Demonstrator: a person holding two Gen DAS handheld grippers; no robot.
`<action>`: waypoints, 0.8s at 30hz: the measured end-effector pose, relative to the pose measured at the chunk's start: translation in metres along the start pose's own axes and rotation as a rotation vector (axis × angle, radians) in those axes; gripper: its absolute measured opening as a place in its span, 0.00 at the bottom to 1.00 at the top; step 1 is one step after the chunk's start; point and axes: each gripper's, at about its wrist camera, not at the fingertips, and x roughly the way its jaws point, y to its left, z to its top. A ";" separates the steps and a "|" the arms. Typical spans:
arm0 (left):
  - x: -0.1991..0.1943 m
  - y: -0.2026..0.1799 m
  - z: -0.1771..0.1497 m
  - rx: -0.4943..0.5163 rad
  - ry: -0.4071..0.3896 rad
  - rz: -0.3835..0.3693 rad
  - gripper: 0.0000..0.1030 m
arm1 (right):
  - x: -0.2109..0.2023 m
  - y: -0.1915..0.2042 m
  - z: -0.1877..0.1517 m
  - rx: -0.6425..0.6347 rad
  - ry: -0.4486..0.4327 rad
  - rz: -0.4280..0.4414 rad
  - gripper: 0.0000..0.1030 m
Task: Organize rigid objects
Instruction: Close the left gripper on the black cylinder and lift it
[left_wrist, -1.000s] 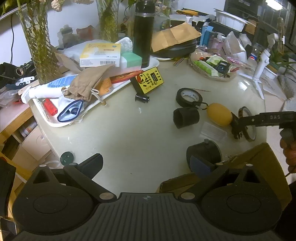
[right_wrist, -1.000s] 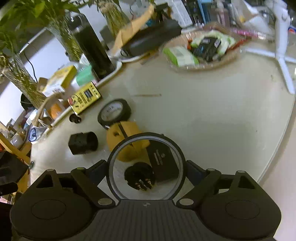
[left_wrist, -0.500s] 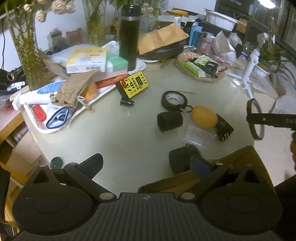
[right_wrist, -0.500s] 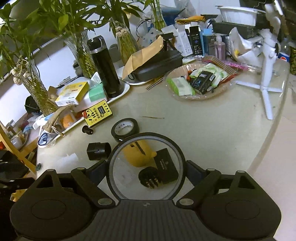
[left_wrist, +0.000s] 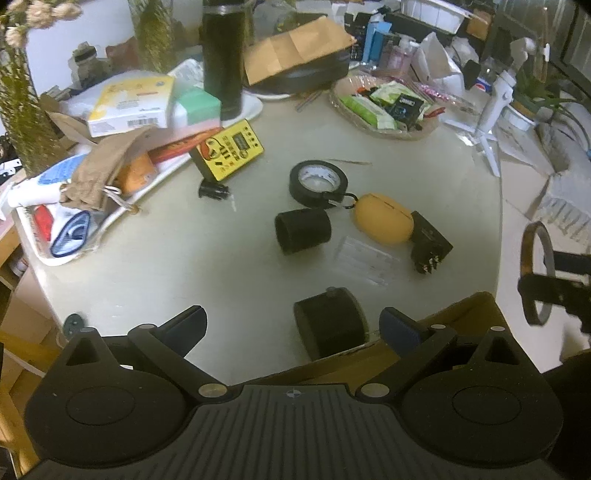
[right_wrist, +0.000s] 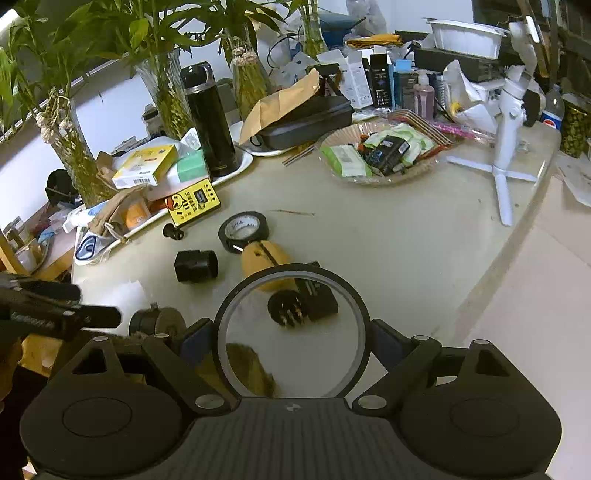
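Note:
My right gripper (right_wrist: 291, 336) is shut on a black-rimmed round lens ring (right_wrist: 225, 314), held above the table's near right edge; the ring (left_wrist: 535, 273) also shows at the far right of the left wrist view. My left gripper (left_wrist: 295, 328) stands open over a black wheel-like piece (left_wrist: 328, 325) next to a brown bag (left_wrist: 461, 314), touching neither. On the table lie a black tape roll (left_wrist: 317, 181), a yellow egg-shaped case (left_wrist: 382, 223), a black cylinder (left_wrist: 303, 230), a black pinned plug (left_wrist: 428, 245) and a clear plastic box (left_wrist: 364, 260).
A white tray (left_wrist: 255, 107) at the back left holds boxes, a pouch and a black flask (left_wrist: 221, 55). A yellow gadget (left_wrist: 231, 151) and a small black knob (left_wrist: 212, 190) lie beside it. A wicker basket (left_wrist: 391, 131) and a white tripod (right_wrist: 506, 147) stand at the back right.
My right gripper has lifted the lens ring up and back from over the yellow case and plug. My left gripper has drawn back, so the table objects look farther away.

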 end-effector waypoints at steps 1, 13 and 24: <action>0.003 -0.001 0.001 -0.001 0.006 0.000 0.99 | -0.001 -0.001 -0.002 0.003 0.002 -0.002 0.88; 0.051 -0.010 0.013 -0.053 0.119 0.019 0.83 | -0.004 -0.014 -0.005 0.065 -0.016 0.002 0.88; 0.068 -0.016 0.019 -0.065 0.180 -0.010 0.39 | -0.003 -0.011 -0.006 0.052 -0.008 -0.001 0.88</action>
